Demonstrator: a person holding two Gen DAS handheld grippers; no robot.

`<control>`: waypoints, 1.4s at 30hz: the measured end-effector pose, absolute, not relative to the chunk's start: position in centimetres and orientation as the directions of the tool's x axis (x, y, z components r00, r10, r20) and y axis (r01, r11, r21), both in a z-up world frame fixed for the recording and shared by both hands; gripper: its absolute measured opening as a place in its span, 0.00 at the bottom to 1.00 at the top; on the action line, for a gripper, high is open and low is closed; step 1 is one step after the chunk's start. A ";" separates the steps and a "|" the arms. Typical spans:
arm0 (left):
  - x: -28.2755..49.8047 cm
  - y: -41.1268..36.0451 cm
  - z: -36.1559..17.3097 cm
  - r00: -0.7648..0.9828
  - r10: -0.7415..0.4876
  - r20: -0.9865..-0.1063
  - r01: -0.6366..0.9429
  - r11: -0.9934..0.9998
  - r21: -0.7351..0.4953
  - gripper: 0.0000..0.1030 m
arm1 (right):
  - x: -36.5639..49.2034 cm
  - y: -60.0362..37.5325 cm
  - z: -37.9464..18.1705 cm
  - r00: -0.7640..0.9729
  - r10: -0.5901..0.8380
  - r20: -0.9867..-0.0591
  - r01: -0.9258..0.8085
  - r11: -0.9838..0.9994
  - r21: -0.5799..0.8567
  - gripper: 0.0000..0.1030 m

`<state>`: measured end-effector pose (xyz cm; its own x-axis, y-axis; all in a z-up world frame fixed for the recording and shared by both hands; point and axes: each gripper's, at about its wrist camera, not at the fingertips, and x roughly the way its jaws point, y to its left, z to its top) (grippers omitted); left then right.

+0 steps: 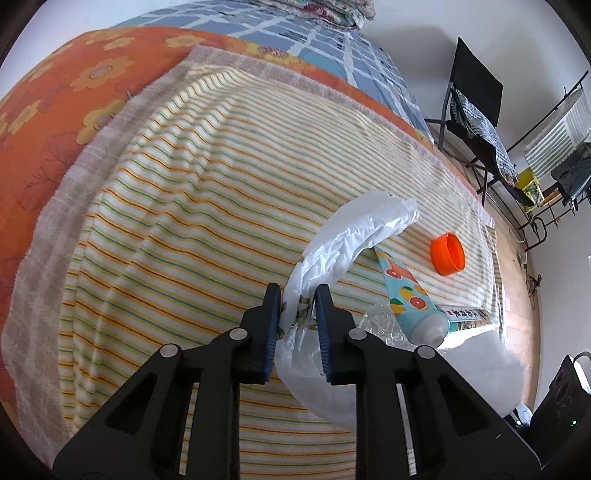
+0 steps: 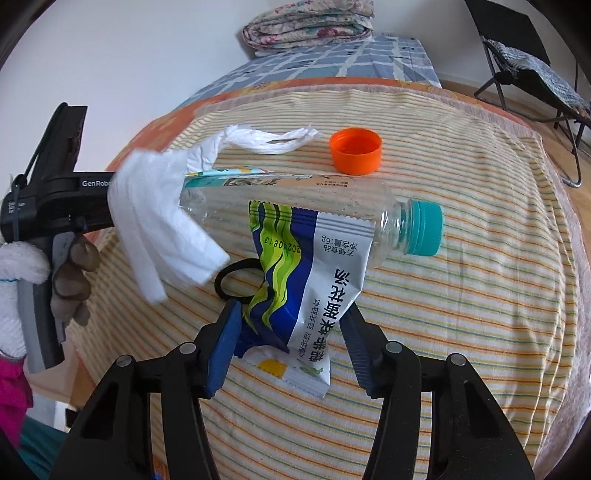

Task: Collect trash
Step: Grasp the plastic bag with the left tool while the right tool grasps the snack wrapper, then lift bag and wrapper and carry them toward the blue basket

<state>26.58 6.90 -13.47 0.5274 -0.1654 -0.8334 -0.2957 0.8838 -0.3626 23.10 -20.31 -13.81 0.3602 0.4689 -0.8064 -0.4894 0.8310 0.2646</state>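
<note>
My left gripper (image 1: 297,302) is shut on the rim of a white plastic bag (image 1: 343,236), which hangs open over the striped towel; the bag also shows in the right wrist view (image 2: 166,221). My right gripper (image 2: 291,325) is shut on a blue, green and white snack wrapper (image 2: 314,273) and holds it above the towel. A clear bottle with a teal cap (image 2: 332,218) lies behind the wrapper. An orange cap (image 2: 356,150) (image 1: 447,254) and a fruit-print tube (image 1: 410,299) lie on the towel.
A striped towel (image 1: 184,221) covers an orange flowered blanket (image 1: 66,92) on a bed. A black hair tie (image 2: 236,280) lies near the wrapper. A folded quilt (image 2: 306,26) sits at the bed's far end. A black chair (image 1: 476,110) stands on the floor to the right.
</note>
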 end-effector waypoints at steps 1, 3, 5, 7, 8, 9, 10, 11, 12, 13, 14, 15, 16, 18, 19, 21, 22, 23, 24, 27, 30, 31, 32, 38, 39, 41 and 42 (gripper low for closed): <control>26.5 7.1 -13.4 0.530 -0.162 -0.832 -0.298 0.883 -0.362 0.16 | 23.0 -20.3 -13.8 0.362 0.469 -0.806 -0.490 0.831 0.263 0.51; 26.1 7.7 -13.1 0.538 -0.156 -0.828 -0.305 0.880 -0.363 0.15 | 22.8 -20.4 -13.6 0.370 0.472 -0.800 -0.491 0.831 0.263 0.45; 25.7 8.3 -12.6 0.548 -0.147 -0.823 -0.307 0.880 -0.362 0.15 | 22.6 -20.4 -13.4 0.374 0.477 -0.795 -0.492 0.829 0.266 0.44; 25.2 8.9 -12.1 0.560 -0.141 -0.817 -0.304 0.882 -0.361 0.13 | 22.3 -20.4 -13.0 0.381 0.488 -0.786 -0.502 0.823 0.267 0.44; 25.0 9.1 -11.9 0.564 -0.140 -0.813 -0.304 0.881 -0.363 0.12 | 22.2 -20.3 -12.8 0.386 0.489 -0.782 -0.508 0.821 0.262 0.44; 24.7 9.4 -11.6 0.570 -0.137 -0.810 -0.304 0.881 -0.363 0.12 | 22.0 -20.3 -12.7 0.391 0.489 -0.780 -0.511 0.820 0.259 0.44; 24.5 9.6 -11.5 0.574 -0.135 -0.808 -0.304 0.881 -0.362 0.12 | 21.8 -20.3 -12.6 0.396 0.490 -0.777 -0.514 0.819 0.255 0.44; 24.3 9.9 -11.2 0.578 -0.133 -0.805 -0.303 0.881 -0.364 0.12 | 21.6 -20.3 -12.4 0.400 0.490 -0.774 -0.514 0.819 0.253 0.44; 24.1 10.2 -11.1 0.582 -0.134 -0.802 -0.302 0.880 -0.366 0.12 | 21.4 -20.4 -12.3 0.405 0.492 -0.771 -0.512 0.820 0.254 0.44; 23.9 10.5 -10.8 0.587 -0.132 -0.799 -0.301 0.880 -0.367 0.12 | 21.2 -20.5 -12.2 0.409 0.492 -0.768 -0.511 0.821 0.255 0.44; 23.7 10.7 -10.6 0.590 -0.131 -0.796 -0.300 0.880 -0.367 0.12 | 21.0 -20.5 -12.0 0.415 0.493 -0.765 -0.509 0.823 0.254 0.44; 23.5 11.0 -10.4 0.596 -0.130 -0.792 -0.299 0.880 -0.370 0.11 | 20.9 -20.6 -11.8 0.420 0.494 -0.761 -0.508 0.823 0.254 0.44; 23.2 11.2 -10.1 0.602 -0.130 -0.788 -0.299 0.878 -0.373 0.11 | 20.7 -20.7 -11.5 0.425 0.497 -0.757 -0.508 0.823 0.255 0.44; 22.7 11.6 -9.7 0.611 -0.128 -0.781 -0.301 0.875 -0.378 0.11 | 20.3 -21.0 -10.9 0.438 0.502 -0.746 -0.506 0.823 0.256 0.44; 22.4 11.9 -9.4 0.616 -0.127 -0.777 -0.300 0.875 -0.381 0.11 | 20.1 -21.1 -10.5 0.446 0.508 -0.737 -0.506 0.822 0.260 0.44; 21.9 12.1 -8.9 0.625 -0.124 -0.770 -0.297 0.875 -0.382 0.11 | 19.9 -21.4 -9.9 0.456 0.516 -0.725 -0.507 0.820 0.265 0.44; 21.5 12.2 -8.6 0.632 -0.121 -0.766 -0.294 0.876 -0.381 0.11 | 19.7 -21.4 -9.6 0.463 0.519 -0.719 -0.509 0.819 0.263 0.44; 21.3 12.3 -8.3 0.637 -0.119 -0.762 -0.292 0.877 -0.381 0.11 | 19.4 -21.6 -9.3 0.470 0.519 -0.714 -0.511 0.819 0.260 0.44; 20.9 12.4 -7.9 0.644 -0.116 -0.756 -0.288 0.879 -0.380 0.11 | 19.4 -21.6 -9.0 0.475 0.520 -0.709 -0.512 0.819 0.258 0.44; 20.0 12.5 -6.9 0.661 -0.114 -0.742 -0.277 0.882 -0.382 0.11 | 18.7 -22.1 -8.1 0.489 0.530 -0.693 -0.515 0.816 0.262 0.44; 19.1 12.4 -5.8 0.676 -0.107 -0.729 -0.259 0.892 -0.371 0.11 | 18.1 -22.5 -7.4 0.494 0.543 -0.679 -0.516 0.812 0.273 0.44; 18.7 12.3 -5.4 0.681 -0.104 -0.725 -0.251 0.896 -0.365 0.11 | 17.9 -22.6 -7.2 0.497 0.544 -0.676 -0.518 0.811 0.272 0.44; 18.3 12.2 -5.1 0.685 -0.101 -0.722 -0.245 0.901 -0.358 0.11 | 17.6 -22.7 -6.9 0.502 0.545 -0.671 -0.521 0.810 0.268 0.44; 15.0 11.1 -2.8 0.720 -0.084 -0.689 -0.188 0.932 -0.310 0.11 | 15.6 -23.6 -5.4 0.520 0.563 -0.642 -0.543 0.799 0.260 0.44; 14.4 10.8 -2.5 0.726 -0.080 -0.683 -0.177 0.938 -0.298 0.11 | 15.2 -23.7 -5.3 0.519 0.568 -0.638 -0.545 0.796 0.265 0.44; 13.0 10.0 -1.8 0.739 -0.076 -0.669 -0.149 0.951 -0.272 0.11 | 14.5 -24.0 -5.0 0.517 0.579 -0.631 -0.546 0.790 0.278 0.44; 12.1 9.5 -1.5 0.745 -0.074 -0.662 -0.132 0.958 -0.256 0.11 | 14.0 -24.1 -4.8 0.514 0.585 -0.627 -0.548 0.787 0.285 0.44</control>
<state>12.12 9.52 -1.47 0.7455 -0.0738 -0.6624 -0.1324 0.9577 -0.2557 14.04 -24.14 -4.85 0.5143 0.5851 -0.6270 -0.5475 0.7867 0.2850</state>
